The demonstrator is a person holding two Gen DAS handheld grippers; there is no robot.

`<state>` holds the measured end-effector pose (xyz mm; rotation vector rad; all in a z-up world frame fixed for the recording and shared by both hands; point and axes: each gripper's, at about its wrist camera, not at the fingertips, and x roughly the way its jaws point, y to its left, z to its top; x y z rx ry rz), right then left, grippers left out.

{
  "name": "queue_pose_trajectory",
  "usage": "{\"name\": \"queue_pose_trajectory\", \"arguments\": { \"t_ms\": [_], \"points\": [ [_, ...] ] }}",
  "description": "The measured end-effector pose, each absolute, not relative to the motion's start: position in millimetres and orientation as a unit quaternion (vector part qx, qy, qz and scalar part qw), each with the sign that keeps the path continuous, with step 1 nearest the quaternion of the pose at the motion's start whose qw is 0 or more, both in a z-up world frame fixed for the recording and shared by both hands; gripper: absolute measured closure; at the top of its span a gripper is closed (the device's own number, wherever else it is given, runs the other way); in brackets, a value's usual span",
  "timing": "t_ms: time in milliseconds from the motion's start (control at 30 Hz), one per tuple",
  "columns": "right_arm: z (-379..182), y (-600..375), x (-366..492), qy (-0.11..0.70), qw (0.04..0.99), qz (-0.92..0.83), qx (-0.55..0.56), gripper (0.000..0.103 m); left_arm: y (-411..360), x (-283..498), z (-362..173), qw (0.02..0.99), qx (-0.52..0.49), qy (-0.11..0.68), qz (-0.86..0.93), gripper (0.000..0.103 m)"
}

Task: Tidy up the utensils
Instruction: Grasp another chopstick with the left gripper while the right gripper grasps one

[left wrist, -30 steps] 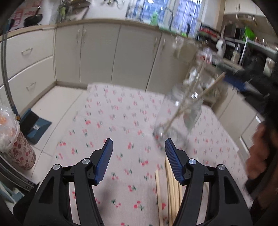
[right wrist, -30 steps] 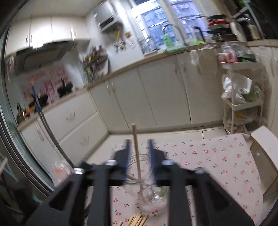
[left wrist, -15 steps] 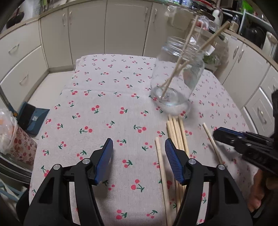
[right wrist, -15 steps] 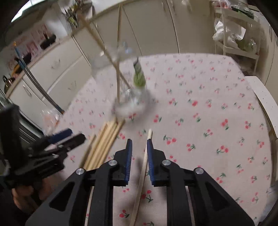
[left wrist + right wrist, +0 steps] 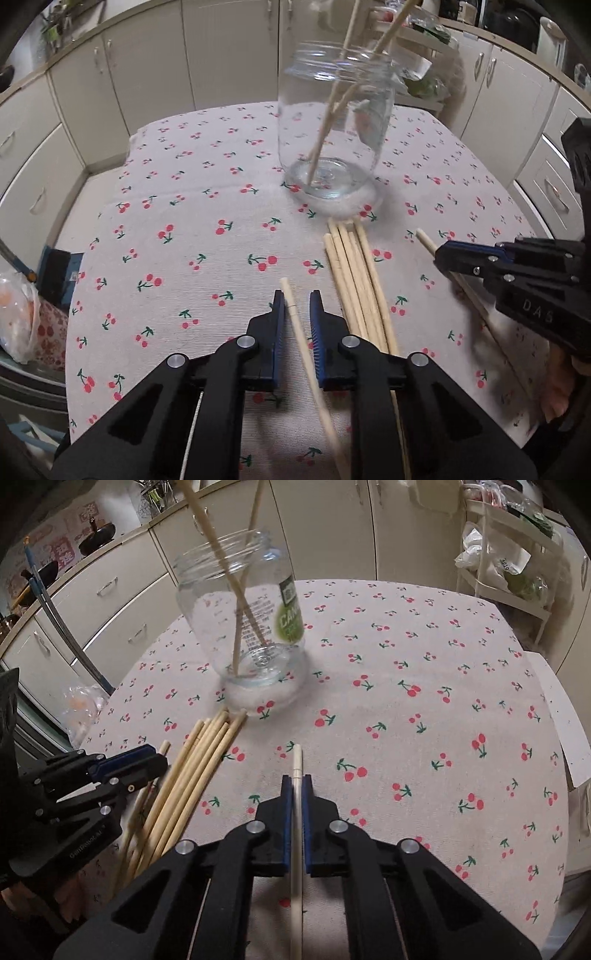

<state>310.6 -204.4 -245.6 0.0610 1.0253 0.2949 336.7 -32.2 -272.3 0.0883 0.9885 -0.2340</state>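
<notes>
chopsticks (image 5: 192,775) lie bundled just beside jar (image 5: 243,627).

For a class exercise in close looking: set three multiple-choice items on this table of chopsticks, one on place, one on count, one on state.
1. Where does the bundle of chopsticks lie?
A. inside the jar
B. on the cloth before the jar
C. on the floor

2. How many chopsticks stand in the jar?
A. two
B. five
C. none

3. What is between the right gripper fingers?
A. nothing
B. the jar
C. a single chopstick

Answers: 1 B, tips nearly meet the jar's base. 2 A, two crossed sticks lean inside. 3 C, fingers pinch its sides.
</notes>
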Motion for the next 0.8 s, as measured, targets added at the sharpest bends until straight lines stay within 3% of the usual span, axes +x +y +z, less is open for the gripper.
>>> {"name": "queue_pose_trajectory", "arguments": {
  "t_ms": [233,300,400,567,800],
  "points": [
    [-244,-189,313,0.498,0.853,0.151,-0.038,0.097,-43,349,-270,0.852,0.077,0.505,-0.112,0.088],
    [-244,-196,313,0.498,0.853,0.155,-0.012,0.097,-40,353,-269,0.848,0.057,0.512,-0.124,0.096],
    [-240,-217,314,0.491,0.853,0.162,0.07,0.097,-27,359,-263,0.85,0.01,0.51,-0.129,0.098],
    [-198,-250,308,0.39,0.884,0.178,0.189,0.097,1,362,-213,0.895,-0.061,0.421,-0.133,0.098],
    [-129,-270,294,0.22,0.929,0.159,0.251,0.097,17,369,-133,0.954,-0.137,0.236,-0.128,0.098]
  ]
}}
